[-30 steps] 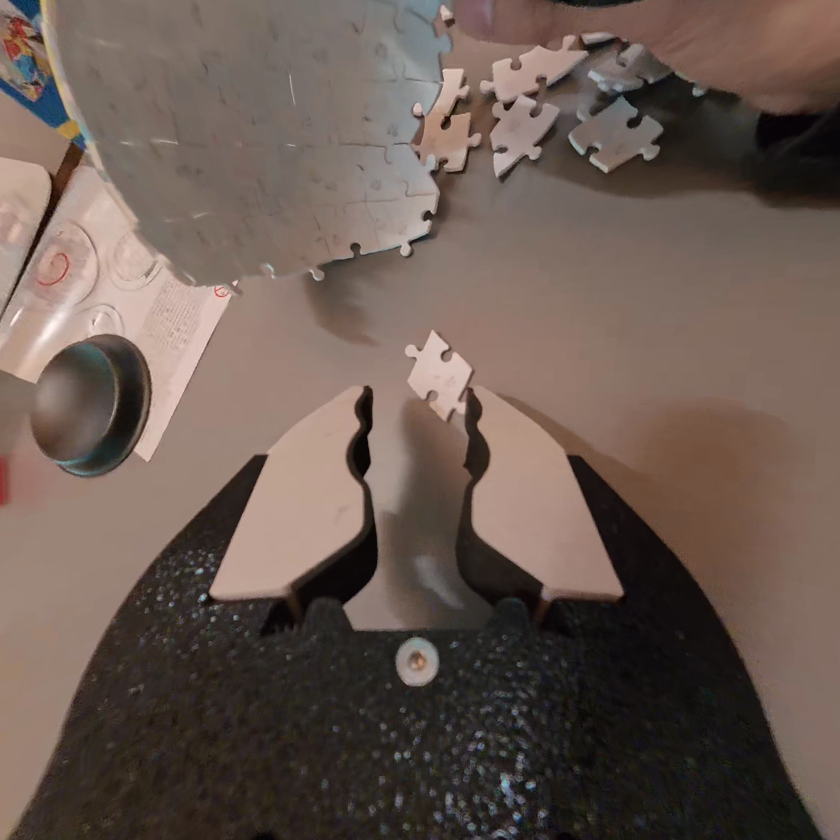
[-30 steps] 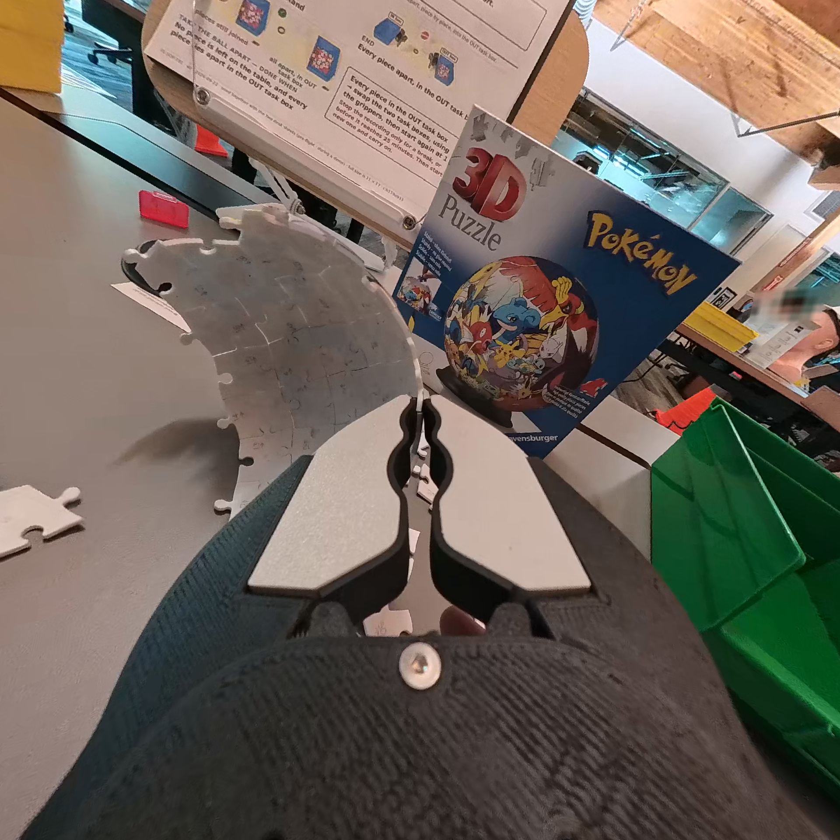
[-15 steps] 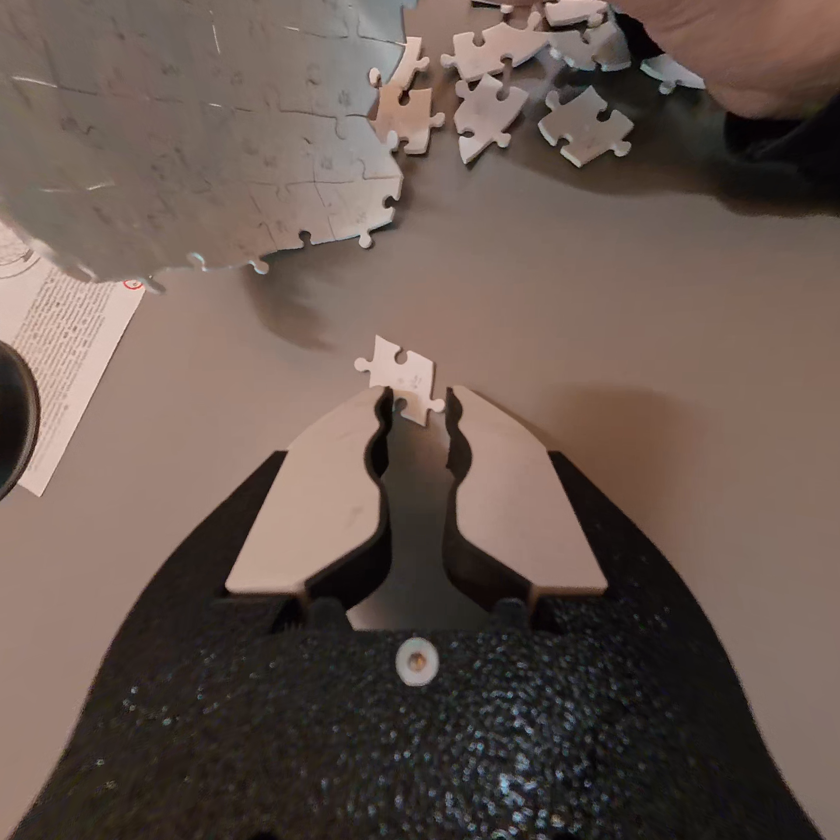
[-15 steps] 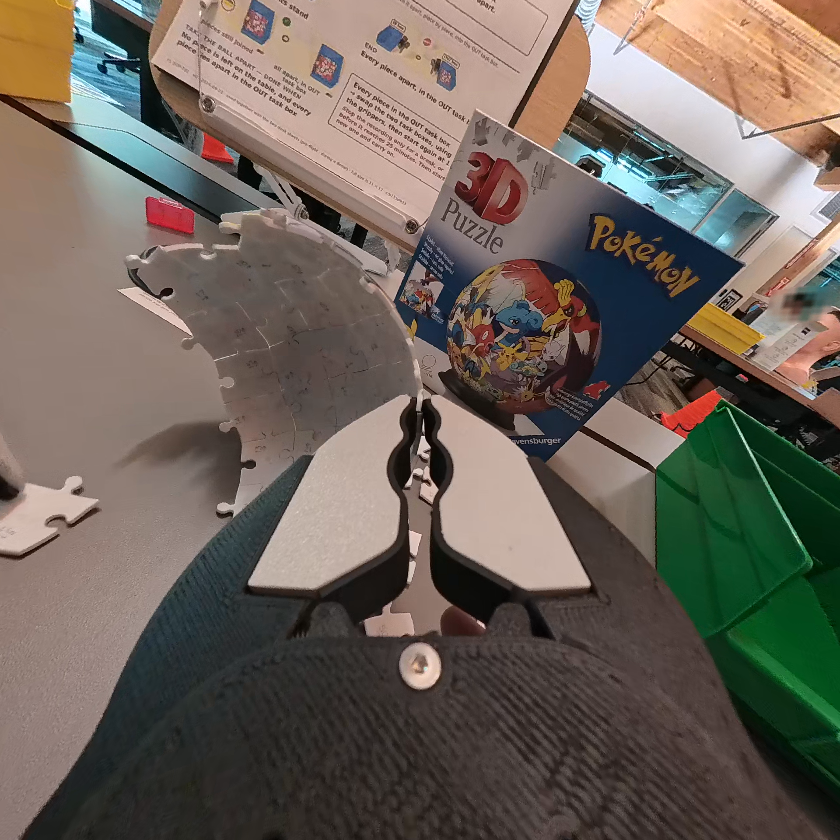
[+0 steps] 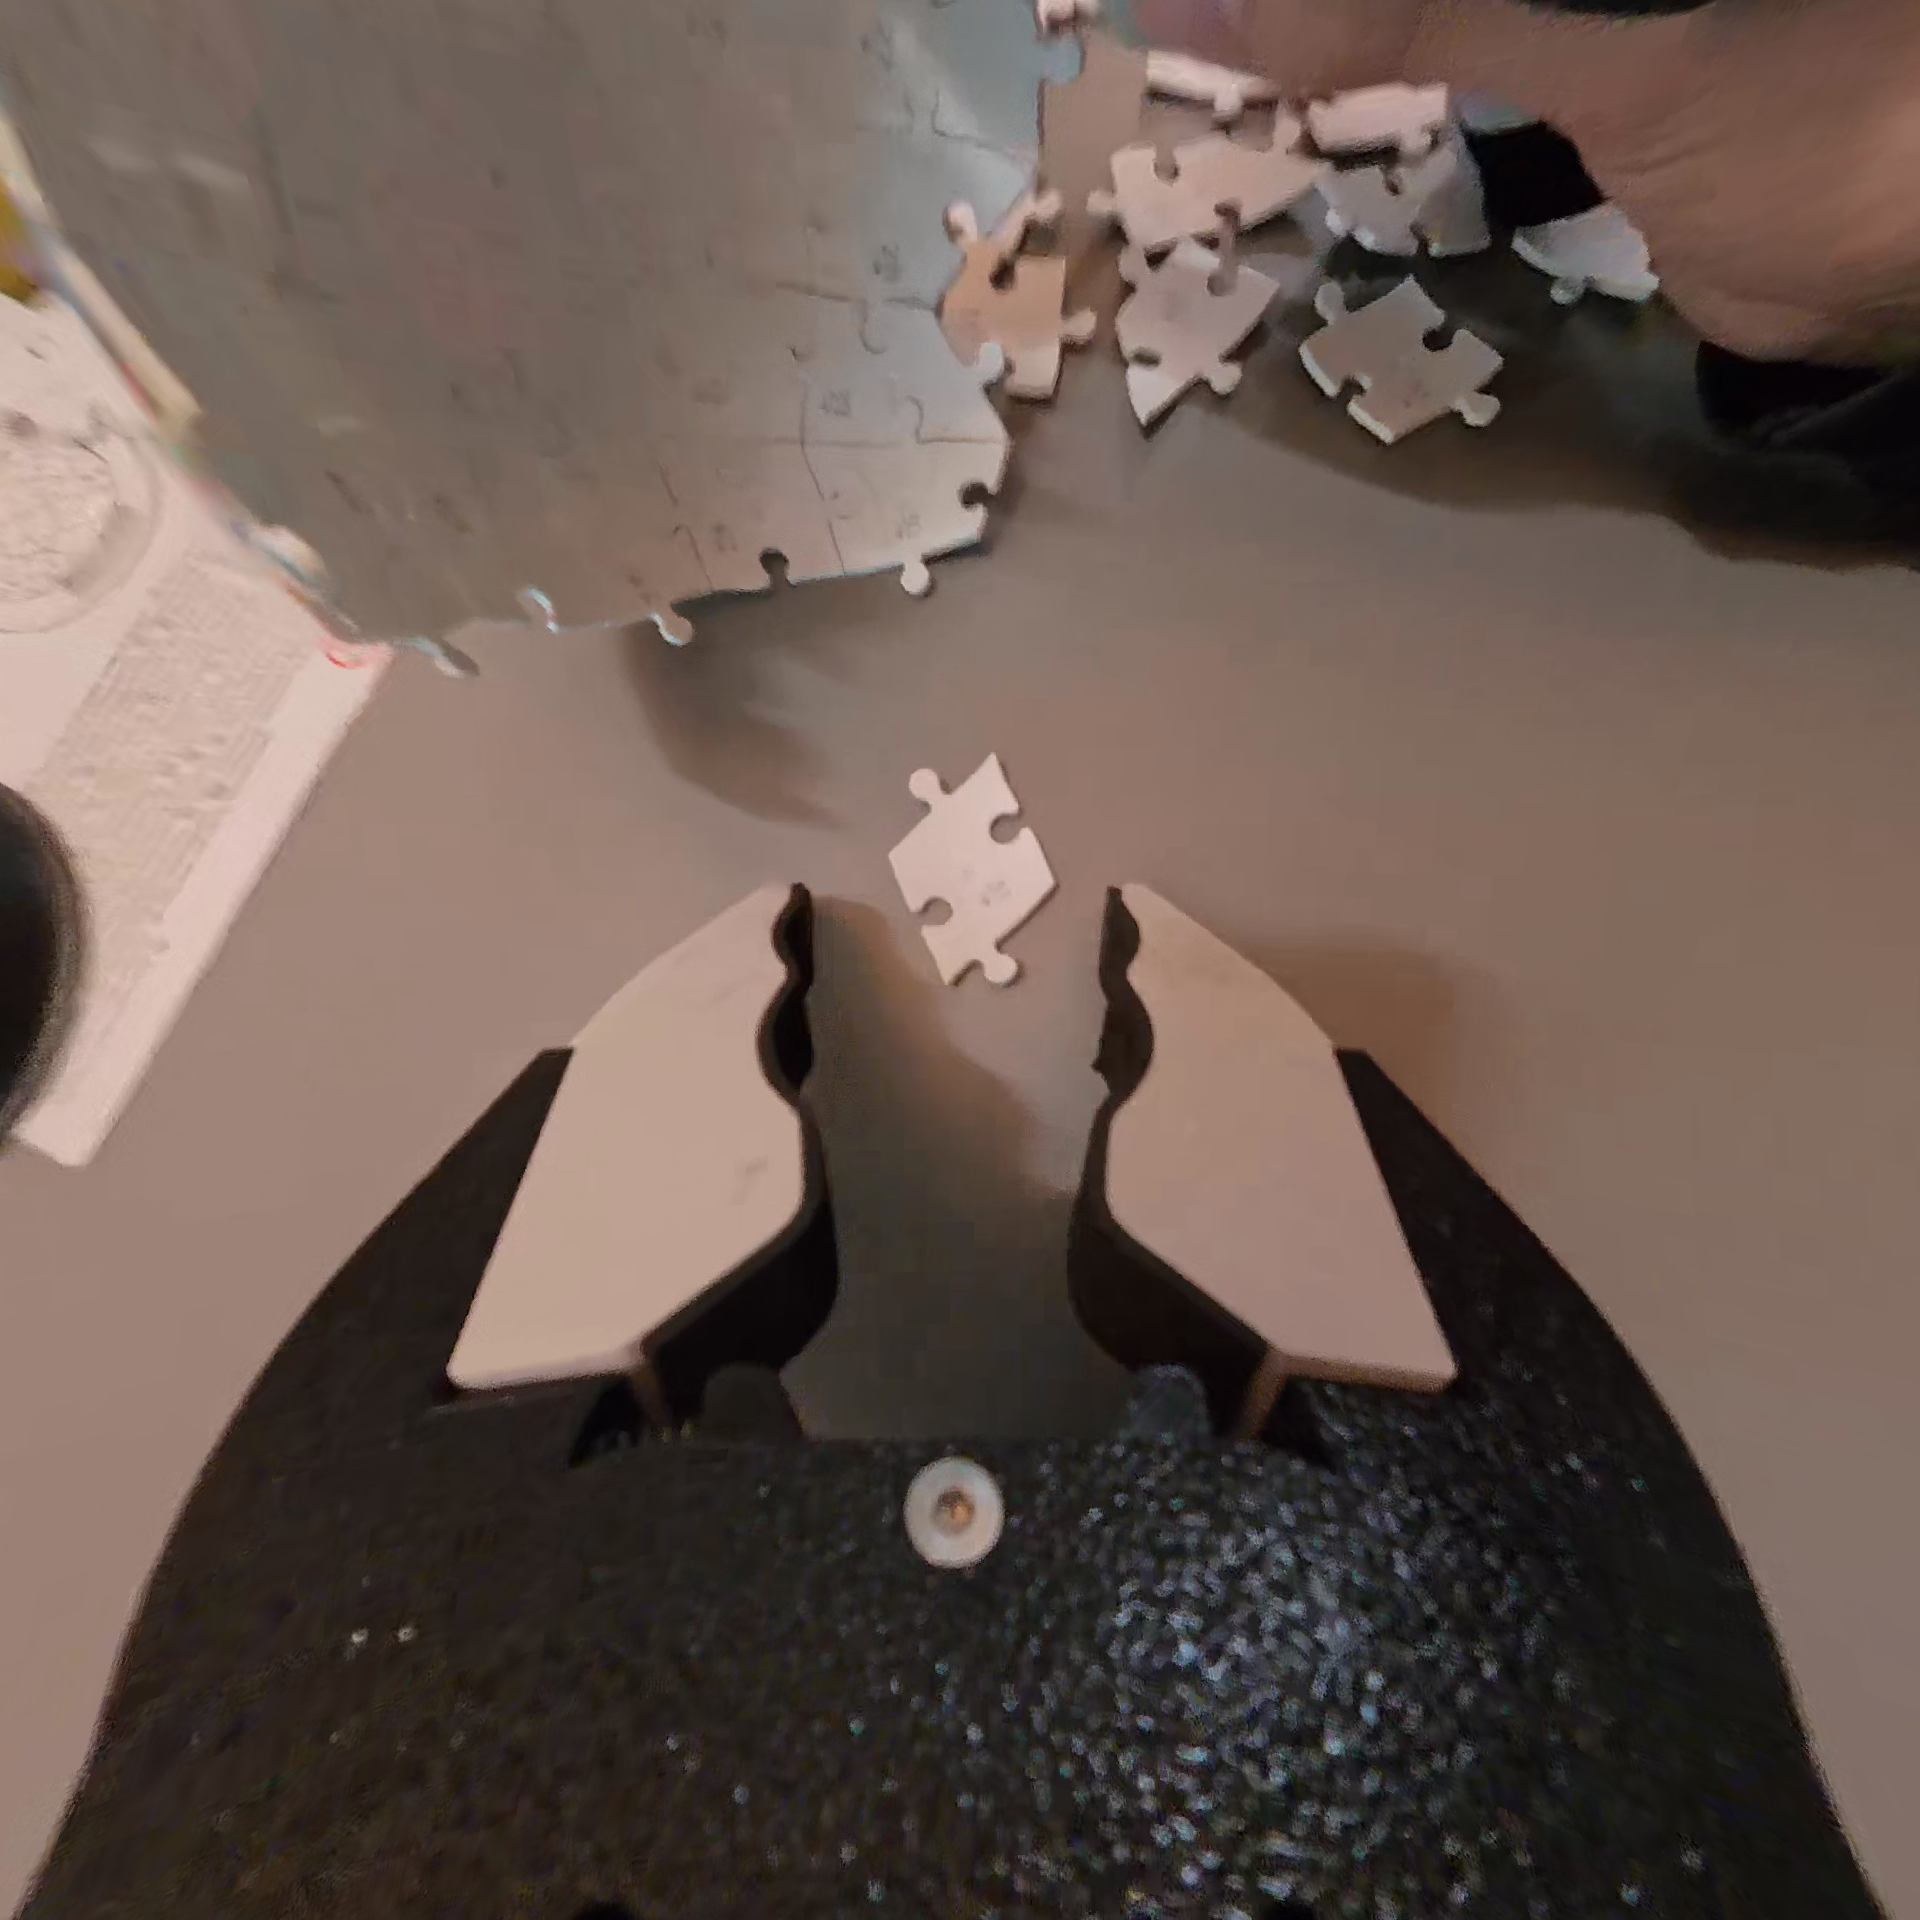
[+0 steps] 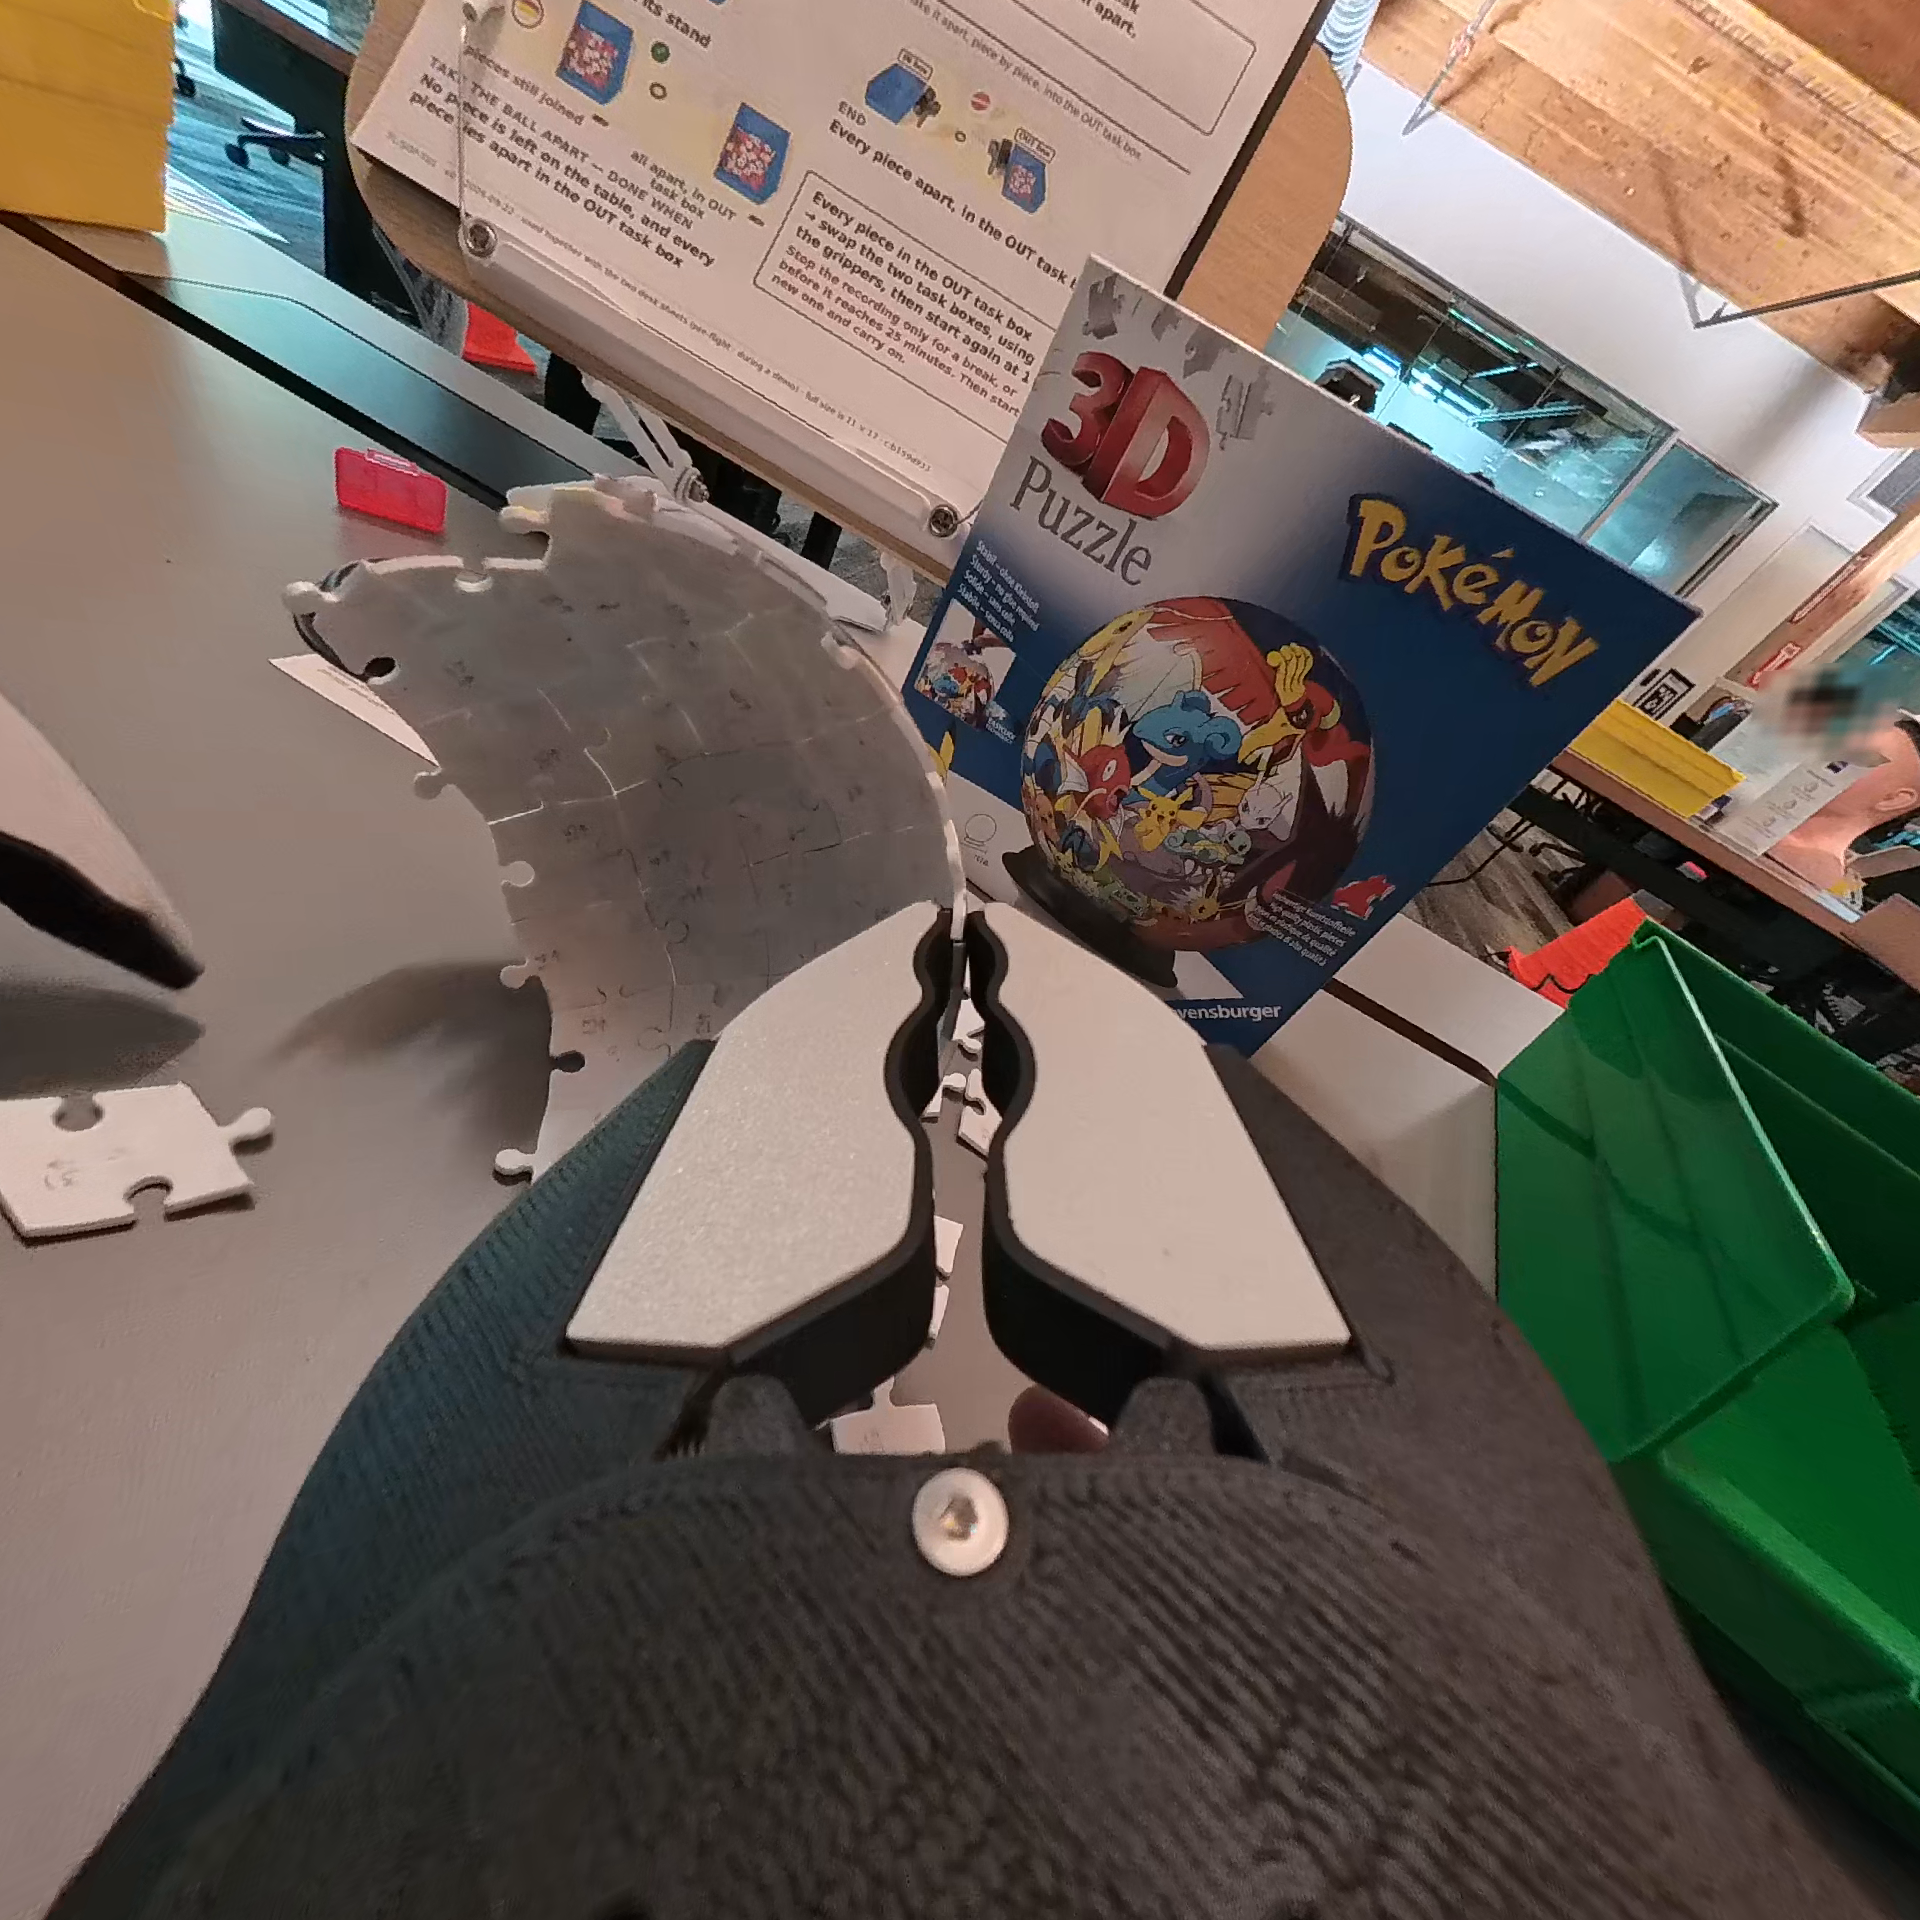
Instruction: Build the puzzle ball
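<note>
The partly built puzzle ball (image 6: pixel 675 790), a curved grey-white shell of joined pieces, stands on the grey table (image 6: pixel 208 520). My right gripper (image 6: pixel 961 920) is shut on its right edge. In the left wrist view the shell (image 5: pixel 520 312) fills the upper left. My left gripper (image 5: pixel 956 904) is open and low over the table. A single loose piece (image 5: pixel 971 873) lies flat just ahead of its tips, untouched. It also shows in the right wrist view (image 6: pixel 114 1153), below one of the left gripper's fingers (image 6: pixel 83 883).
Several loose pieces (image 5: pixel 1247 260) lie beyond the shell, under a person's hand (image 5: pixel 1714 156). A paper sheet (image 5: pixel 156 779) and a black stand (image 5: pixel 21 935) lie left. The puzzle box (image 6: pixel 1299 727), an instruction board (image 6: pixel 831 156) and a green bin (image 6: pixel 1714 1195) stand behind and right. The gap from one gripper's tips to the other's is roughly 15 cm. The right tips stand about 8 cm off the shell (image 5: pixel 520 312).
My left gripper narrowed around the single piece, then opened wide; the piece now lies turned on the table ahead of the tips. The right gripper keeps its hold on the shell.
</note>
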The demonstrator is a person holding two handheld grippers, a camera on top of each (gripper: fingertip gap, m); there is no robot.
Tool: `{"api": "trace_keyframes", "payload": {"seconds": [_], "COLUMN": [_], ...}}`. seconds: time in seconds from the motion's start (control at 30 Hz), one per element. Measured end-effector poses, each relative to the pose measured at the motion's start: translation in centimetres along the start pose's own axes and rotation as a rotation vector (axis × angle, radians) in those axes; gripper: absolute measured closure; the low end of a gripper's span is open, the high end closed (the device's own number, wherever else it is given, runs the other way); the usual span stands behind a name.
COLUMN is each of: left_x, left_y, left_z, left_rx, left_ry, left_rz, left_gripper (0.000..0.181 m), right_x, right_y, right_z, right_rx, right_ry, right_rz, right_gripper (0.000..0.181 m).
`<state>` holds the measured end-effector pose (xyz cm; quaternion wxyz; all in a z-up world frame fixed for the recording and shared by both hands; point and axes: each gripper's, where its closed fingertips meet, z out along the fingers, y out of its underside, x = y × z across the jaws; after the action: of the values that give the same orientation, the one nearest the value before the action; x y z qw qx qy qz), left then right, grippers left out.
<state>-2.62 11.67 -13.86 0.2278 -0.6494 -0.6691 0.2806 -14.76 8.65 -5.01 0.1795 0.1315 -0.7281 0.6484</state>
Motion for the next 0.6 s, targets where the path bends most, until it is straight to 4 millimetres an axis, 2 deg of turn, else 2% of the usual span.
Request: {"api": "trace_keyframes", "payload": {"seconds": [0.1,0.2,0.43,0.6], "left_x": [0.4,0.6,1.6,1.7], "left_y": [0.1,0.3,0.6,0.4], "left_z": [0.2,0.1,-0.3,-0.2], "left_rx": [-0.014,-0.023,-0.042,-0.016], "left_ry": [0.062,0.029,-0.043,-0.083], "left_rz": [-0.112,-0.114,-0.163,-0.135], "left_gripper": [0.138,0.149,0.158,0.159], "right_x": [0.0,0.1,0.0,0.0], "right_y": [0.1,0.1,0.1,0.0], "right_z": [0.0,0.0,0.0,0.0], "right_rx": [-0.001,-0.002,0.000,0.002], "right_ry": [-0.001,-0.002,-0.004,-0.004], "right_rz": [0.001,0.003,0.004,0.004], "right_gripper": [0.179,0.179,0.179,0.179]}}
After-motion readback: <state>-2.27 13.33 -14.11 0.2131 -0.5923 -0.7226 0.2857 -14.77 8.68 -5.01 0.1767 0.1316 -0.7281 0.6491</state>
